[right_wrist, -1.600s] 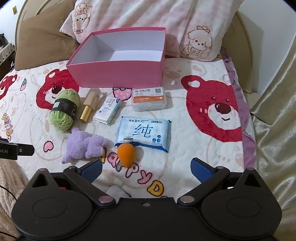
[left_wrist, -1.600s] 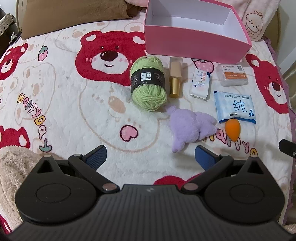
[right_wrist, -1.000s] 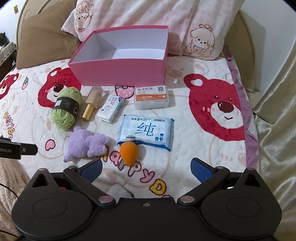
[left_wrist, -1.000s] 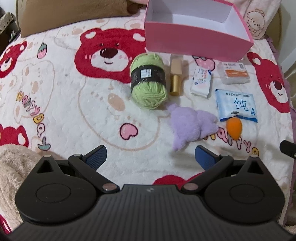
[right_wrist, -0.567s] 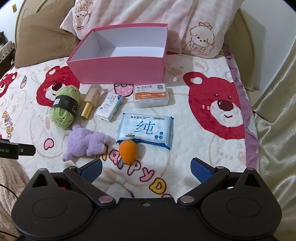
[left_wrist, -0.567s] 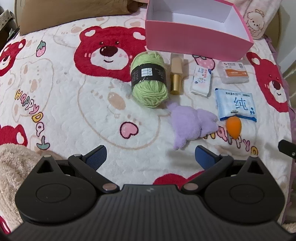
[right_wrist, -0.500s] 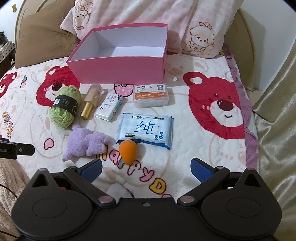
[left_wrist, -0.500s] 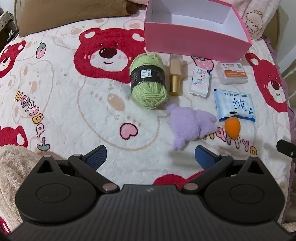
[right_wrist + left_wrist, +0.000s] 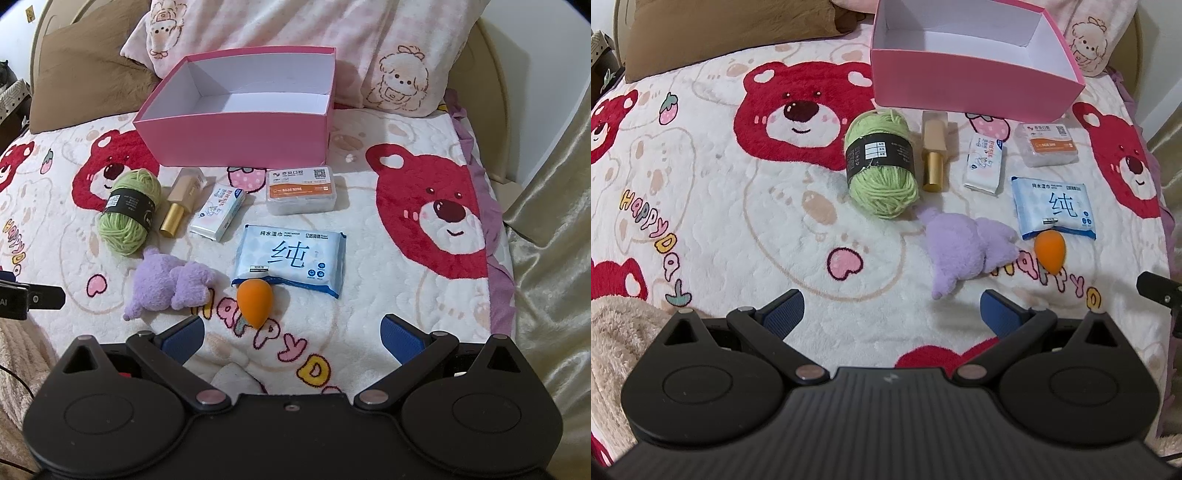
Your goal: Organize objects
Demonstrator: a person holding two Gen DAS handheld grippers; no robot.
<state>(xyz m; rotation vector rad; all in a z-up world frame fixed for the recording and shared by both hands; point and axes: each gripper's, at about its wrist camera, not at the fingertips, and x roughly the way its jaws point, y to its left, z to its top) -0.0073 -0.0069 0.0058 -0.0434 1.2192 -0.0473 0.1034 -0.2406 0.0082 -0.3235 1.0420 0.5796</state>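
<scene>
Objects to be organized are all laid out on the bear-print blanket [image 9: 424, 258] in front of the pink box [image 9: 236, 136], and none has been placed inside; the white interior of the box is seen bare in both views. Nearest the box's front wall, a row is formed by the green yarn ball [image 9: 129, 212], the gold-capped bottle [image 9: 183, 199], the small tissue pack [image 9: 218, 211] and the clear lidded case [image 9: 302, 190], the case lying just below the box's right corner. Farther from the box, the blue wet-wipes pack [image 9: 291, 260] is found, with the orange sponge [image 9: 255, 297] touching its near edge and the purple plush [image 9: 166, 286] lying to the left of the sponge.

The task is judged not yet begun: seven items remain to be moved, presumably into the box.

The left gripper [image 9: 890, 314] is held with its jaws spread wide and nothing between them, well short of the plush. The right gripper [image 9: 291, 334] is likewise spread and empty, with the sponge just beyond its left finger.
</scene>
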